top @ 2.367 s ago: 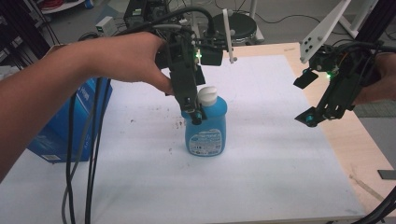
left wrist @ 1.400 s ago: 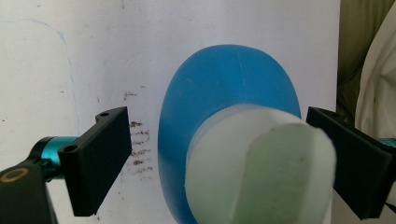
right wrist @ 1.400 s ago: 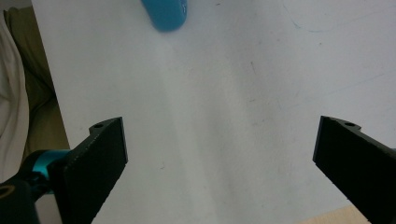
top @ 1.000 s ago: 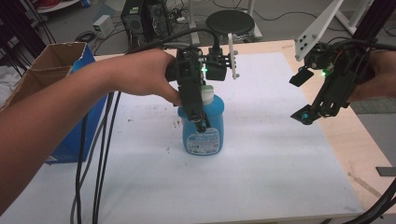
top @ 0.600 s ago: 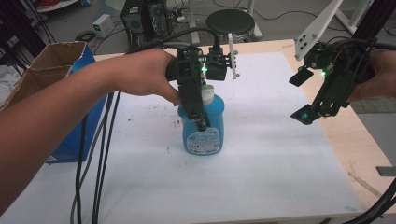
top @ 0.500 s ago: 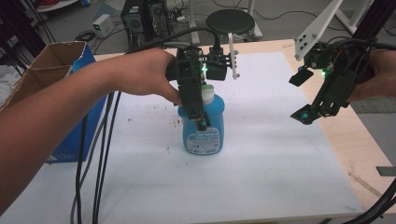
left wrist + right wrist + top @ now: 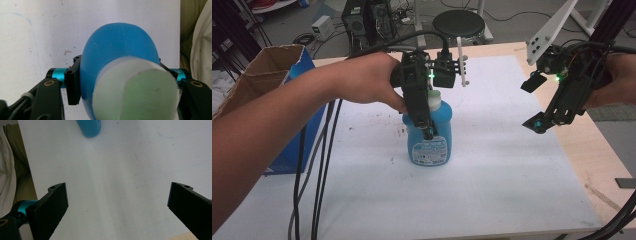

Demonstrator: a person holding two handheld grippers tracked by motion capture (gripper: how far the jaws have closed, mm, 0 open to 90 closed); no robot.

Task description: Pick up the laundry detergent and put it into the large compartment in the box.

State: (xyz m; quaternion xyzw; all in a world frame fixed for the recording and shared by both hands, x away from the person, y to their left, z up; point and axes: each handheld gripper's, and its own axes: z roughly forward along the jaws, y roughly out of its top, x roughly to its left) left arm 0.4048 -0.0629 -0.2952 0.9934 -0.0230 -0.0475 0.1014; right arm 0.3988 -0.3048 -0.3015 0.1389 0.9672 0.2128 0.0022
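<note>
An upright blue plastic bottle with a white cap (image 7: 429, 131) is gripped by the left claw (image 7: 426, 125) on the white counter (image 7: 502, 170); the right claw (image 7: 537, 102) is held open, well apart.

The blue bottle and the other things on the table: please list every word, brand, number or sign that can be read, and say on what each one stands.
Blue bottle, front label: print is there, but too small and blurred to read.
Cardboard box at the table's left: blue side, no legible text.
Left hand-held gripper, clamped on the bottle: no marking, only a green light.
Right hand-held gripper, open: none.
Nothing can be quoted.
</note>
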